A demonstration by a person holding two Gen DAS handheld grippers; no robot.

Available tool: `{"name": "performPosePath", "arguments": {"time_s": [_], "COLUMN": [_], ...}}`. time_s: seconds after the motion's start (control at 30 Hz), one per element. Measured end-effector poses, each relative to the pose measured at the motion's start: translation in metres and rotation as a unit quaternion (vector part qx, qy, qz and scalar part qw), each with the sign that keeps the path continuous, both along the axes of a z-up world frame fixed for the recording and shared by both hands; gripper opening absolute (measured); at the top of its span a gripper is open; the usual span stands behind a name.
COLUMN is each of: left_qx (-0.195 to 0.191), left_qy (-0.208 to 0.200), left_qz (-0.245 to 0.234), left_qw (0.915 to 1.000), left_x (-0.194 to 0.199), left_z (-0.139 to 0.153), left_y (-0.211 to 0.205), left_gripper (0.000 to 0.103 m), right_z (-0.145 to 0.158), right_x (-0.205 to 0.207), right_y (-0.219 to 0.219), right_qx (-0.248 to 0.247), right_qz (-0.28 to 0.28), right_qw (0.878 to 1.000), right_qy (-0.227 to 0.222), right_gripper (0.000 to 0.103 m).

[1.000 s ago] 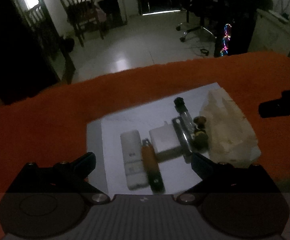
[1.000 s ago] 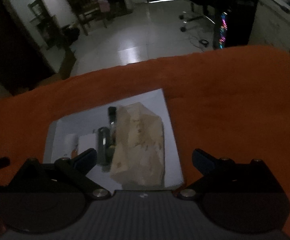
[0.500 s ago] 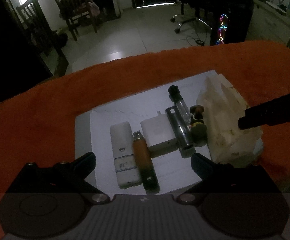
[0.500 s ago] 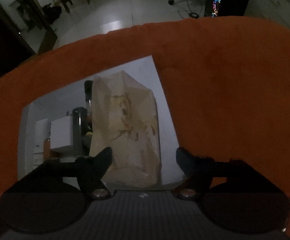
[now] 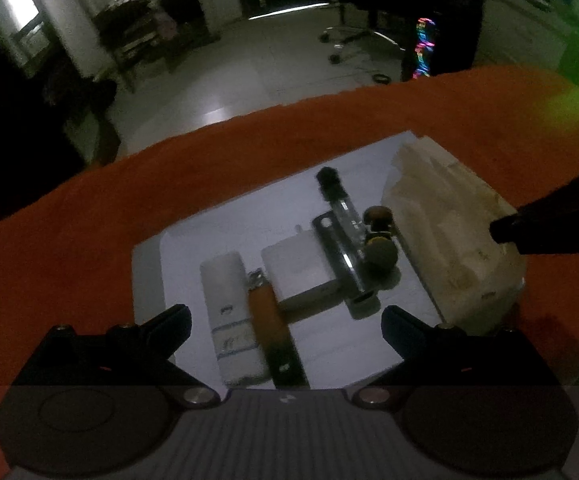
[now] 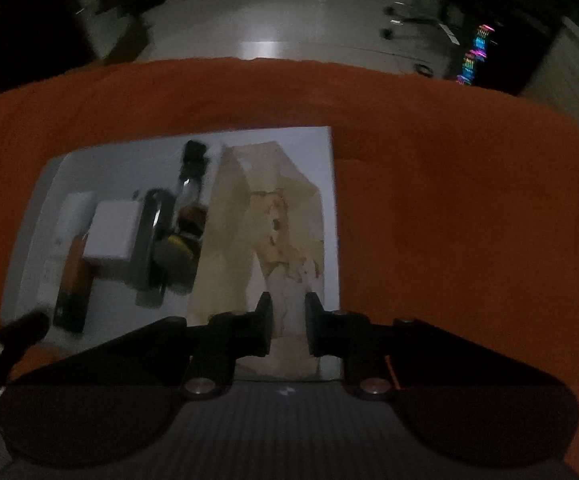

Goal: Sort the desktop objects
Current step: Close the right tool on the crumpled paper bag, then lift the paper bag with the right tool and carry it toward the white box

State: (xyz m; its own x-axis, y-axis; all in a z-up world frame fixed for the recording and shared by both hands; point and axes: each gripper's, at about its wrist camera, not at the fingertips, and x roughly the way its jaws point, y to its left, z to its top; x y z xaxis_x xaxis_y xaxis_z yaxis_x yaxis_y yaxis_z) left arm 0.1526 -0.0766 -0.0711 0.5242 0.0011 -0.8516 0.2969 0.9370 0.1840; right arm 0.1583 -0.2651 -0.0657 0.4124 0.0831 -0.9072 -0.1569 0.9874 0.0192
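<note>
A white sheet (image 5: 193, 224) (image 6: 101, 168) lies on the orange cloth (image 5: 69, 220) (image 6: 449, 200). On it lie in a row a white stick (image 5: 231, 312), a brown lighter (image 5: 269, 320), a white charger block (image 5: 301, 276) (image 6: 113, 236), a grey metal bar (image 5: 341, 256), a clear tube with a black cap (image 5: 337, 196), a small round figure (image 5: 379, 240) and a beige tissue pack (image 5: 449, 232) (image 6: 265, 232). My left gripper (image 5: 285, 320) is open above the near end of the stick and lighter. My right gripper (image 6: 287, 326) has closed on the near end of the tissue pack.
The cloth-covered table ends at a far edge (image 5: 249, 114). Beyond it are a tiled floor, wooden chairs (image 5: 137, 36), an office chair (image 5: 353, 28) and a lit computer case (image 5: 423, 48).
My right gripper's fingers closed from wide open to narrow around the tissue pack's near end while moving forward over it. My left gripper stayed open and shifted slightly.
</note>
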Motion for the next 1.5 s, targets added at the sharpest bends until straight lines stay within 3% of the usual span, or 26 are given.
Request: {"name": "performPosePath", "arguments": {"time_s": [0.17,0.3,0.57,0.7,0.87,0.9,0.93,1.0,1.03,1.17,1.23,1.37,1.5], "left_qx": [0.012,0.014,-0.006,-0.015,-0.037,-0.040,-0.040,-0.040,-0.042,-0.049,-0.055,-0.078,-0.090], "left_qy": [-0.025,-0.037,-0.035,-0.055,-0.059,-0.060,-0.064,-0.072,-0.076,-0.085,-0.088,-0.085,-0.070], "left_qz": [-0.042,-0.093,-0.158,-0.203,-0.229,-0.232,-0.237,-0.247,-0.253,-0.270,-0.277,-0.286,-0.308], "left_qw": [0.9987,0.9949,0.9869,0.9776,0.9710,0.9700,0.9685,0.9654,0.9635,0.9578,0.9553,0.9511,0.9447], "left_x": [0.011,0.015,0.022,0.020,0.026,0.027,0.027,0.027,0.027,0.029,0.032,0.040,0.046], "left_z": [-0.006,-0.010,-0.027,-0.030,-0.035,-0.036,-0.036,-0.036,-0.035,-0.033,-0.032,-0.028,-0.029], "left_y": [-0.011,-0.023,-0.043,-0.048,-0.052,-0.053,-0.053,-0.054,-0.055,-0.061,-0.064,-0.070,-0.081], "left_gripper": [0.103,0.103,0.103,0.103,0.103,0.103,0.103,0.103,0.103,0.103,0.103,0.103,0.103], "right_z": [-0.001,0.002,0.007,0.012,0.003,0.000,0.000,0.001,0.001,0.001,0.000,-0.007,-0.011], "right_x": [-0.002,-0.004,-0.016,-0.027,-0.025,-0.023,-0.022,-0.019,-0.018,-0.013,-0.011,-0.018,-0.028], "right_y": [-0.007,-0.023,-0.027,-0.024,-0.021,-0.020,-0.022,-0.028,-0.031,-0.050,-0.062,-0.077,-0.083], "right_qx": [-0.035,0.006,0.027,0.031,0.002,-0.004,-0.001,0.008,0.013,0.055,0.080,0.126,0.176], "right_qz": [0.080,0.129,0.246,0.294,0.299,0.297,0.282,0.246,0.228,0.100,0.023,-0.083,-0.139], "right_qw": [0.996,0.991,0.969,0.955,0.954,0.954,0.958,0.968,0.972,0.993,0.996,0.986,0.972], "right_qy": [-0.017,-0.021,-0.023,-0.024,-0.039,-0.043,-0.045,-0.048,-0.049,-0.005,0.027,0.078,0.071], "right_gripper": [0.015,0.015,0.014,0.014,0.014,0.019,0.040,0.069,0.073,0.078,0.080,0.081,0.078]}}
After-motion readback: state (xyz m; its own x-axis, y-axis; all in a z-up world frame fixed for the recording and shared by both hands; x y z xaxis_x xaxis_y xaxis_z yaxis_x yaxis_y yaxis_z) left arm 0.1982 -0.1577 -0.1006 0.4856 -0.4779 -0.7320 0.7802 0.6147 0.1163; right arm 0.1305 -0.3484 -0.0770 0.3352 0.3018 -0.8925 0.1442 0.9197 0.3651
